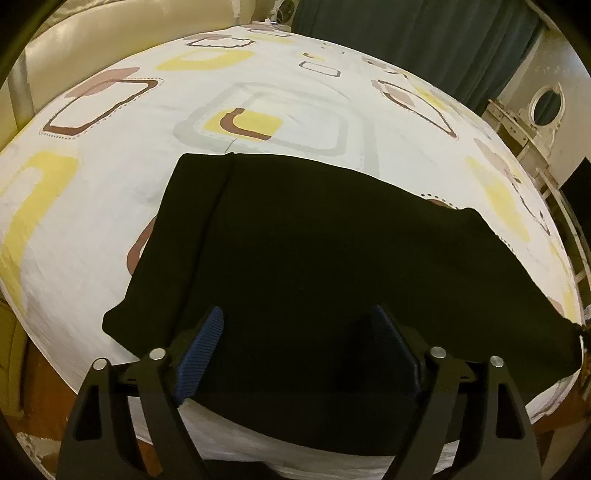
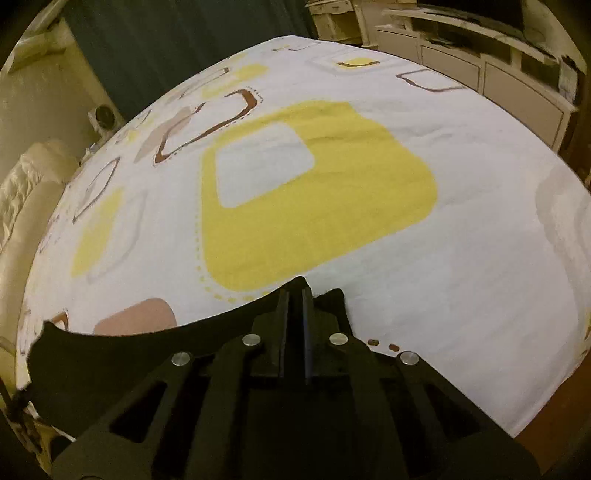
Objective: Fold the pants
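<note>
The black pants [image 1: 314,258] lie folded flat on a bed with a white sheet printed with yellow and brown squares [image 1: 110,206]. My left gripper [image 1: 299,325] hovers open just above the near part of the pants, its blue pads wide apart. In the right wrist view, my right gripper [image 2: 295,291] is shut on an edge of the black pants [image 2: 147,354], with the fabric pinched between the closed fingers and spreading to the left over the sheet [image 2: 443,258].
A cream padded headboard [image 1: 110,33] and dark curtains [image 1: 406,29] stand beyond the bed. A white dresser with an oval mirror [image 1: 543,103] stands to the right. White cabinets [image 2: 498,66] line the wall in the right wrist view.
</note>
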### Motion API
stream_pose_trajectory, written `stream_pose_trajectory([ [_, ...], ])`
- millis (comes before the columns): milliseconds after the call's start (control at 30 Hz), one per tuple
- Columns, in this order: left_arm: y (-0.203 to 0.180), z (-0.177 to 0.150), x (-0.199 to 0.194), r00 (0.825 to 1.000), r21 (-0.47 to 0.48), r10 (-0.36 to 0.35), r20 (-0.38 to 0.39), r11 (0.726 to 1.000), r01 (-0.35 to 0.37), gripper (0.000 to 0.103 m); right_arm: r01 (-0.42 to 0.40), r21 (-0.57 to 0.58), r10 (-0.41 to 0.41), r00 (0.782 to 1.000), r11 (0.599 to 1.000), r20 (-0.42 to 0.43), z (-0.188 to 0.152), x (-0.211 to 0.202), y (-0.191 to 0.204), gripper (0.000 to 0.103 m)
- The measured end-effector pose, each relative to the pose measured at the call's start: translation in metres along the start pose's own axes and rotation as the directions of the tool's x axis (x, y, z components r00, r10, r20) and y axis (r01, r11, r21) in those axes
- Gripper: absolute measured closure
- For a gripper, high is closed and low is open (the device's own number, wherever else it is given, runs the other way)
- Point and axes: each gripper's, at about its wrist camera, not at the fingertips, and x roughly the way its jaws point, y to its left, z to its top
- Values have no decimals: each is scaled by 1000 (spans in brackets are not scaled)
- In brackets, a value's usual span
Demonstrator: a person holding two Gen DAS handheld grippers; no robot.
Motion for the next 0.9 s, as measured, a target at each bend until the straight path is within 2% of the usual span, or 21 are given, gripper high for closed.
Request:
stream_pose_trajectory([
  [100,-2,0,1,1000,11,16,7,1000,-16,20,39,-5,-39,997,999,63,4,-15,1,99],
  [167,-2,1,1,1000,8,18,11,1000,-18,20,27,55,-35,990,998,134,4,-27,-7,99],
  [200,-1,1,2,1000,4,16,13,1000,-16,20,41,72,-51,988,997,143,3,-27,-11,100],
  [333,-1,0,3,1000,-3,15,12,1000,-15,20,101,119,-110,992,988,68,-10,0,-26,100],
  [500,0,1,2,1000,-5,12,17,1000,-12,20,31,216,-50,996,976,80,-14,-3,-42,97],
  [533,0,1,1,1000,-7,6,19,1000,-6,20,17,232,-38,996,972,86,-13,-9,-47,94],
  [567,0,1,1,1000,-7,2,21,1000,-2,20,-10,250,-13,996,968,94,-12,-13,-51,82],
  [600,0,1,0,1000,-7,-1,22,1000,1,20,-58,284,29,994,957,104,-13,-20,-59,74],
  [633,0,1,-1,1000,-5,-5,24,1000,5,20,-94,315,61,992,944,114,-14,-27,-67,61],
  [667,1,1,-1,1000,-4,-7,25,1000,7,20,-138,349,98,987,927,128,-17,-35,-79,55],
  [767,2,1,-4,1000,-4,-9,30,1000,9,20,-218,405,188,976,888,113,-26,-43,-100,55],
  [900,6,1,-7,999,-1,0,34,1000,0,20,-228,397,240,971,889,22,-43,-39,-110,55],
])
